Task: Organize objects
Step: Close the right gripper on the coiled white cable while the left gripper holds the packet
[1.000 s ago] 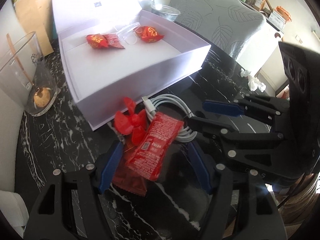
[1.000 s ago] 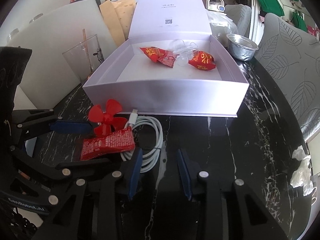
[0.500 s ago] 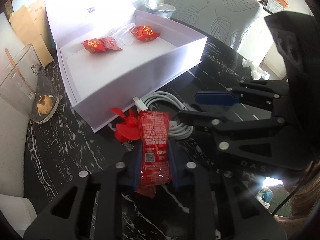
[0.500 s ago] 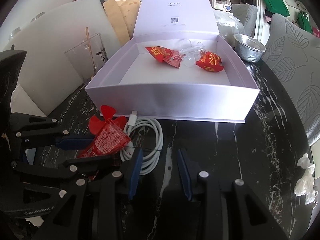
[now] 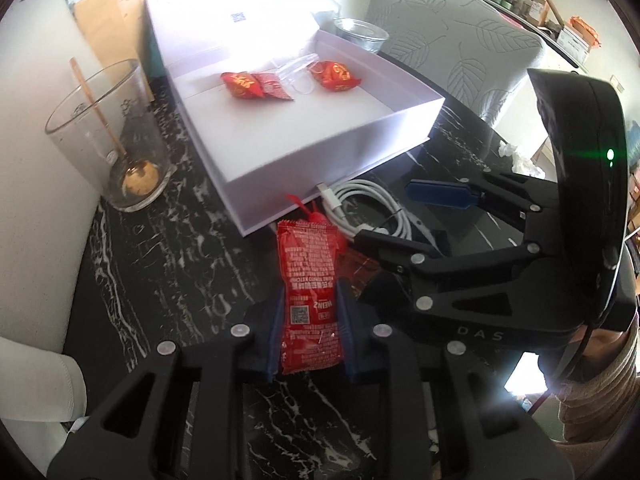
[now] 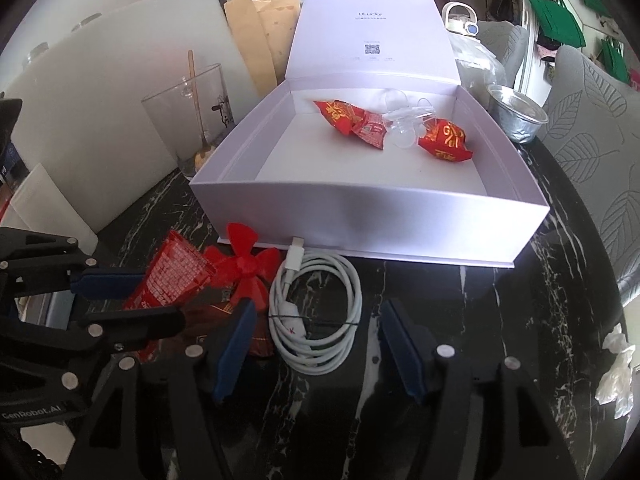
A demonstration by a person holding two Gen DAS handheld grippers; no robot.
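Left claw point(image 5: 310, 332) pinching a flat red ketchup sachet point(image 5: 308, 292) above the black marble worktop point(image 5: 168, 264). Red plastic propeller point(image 6: 244, 260) beside it. Coiled white charging cable point(image 6: 316, 312) in front of the open white gift box point(image 6: 360, 216). Right claw point(image 6: 320, 352) spread, straddling the cable's near loops.

The left gripper point(image 5: 310, 332) is clamped tight and low over the table; the right gripper point(image 6: 316, 348) — jaws spread wide — hovers just beside it.
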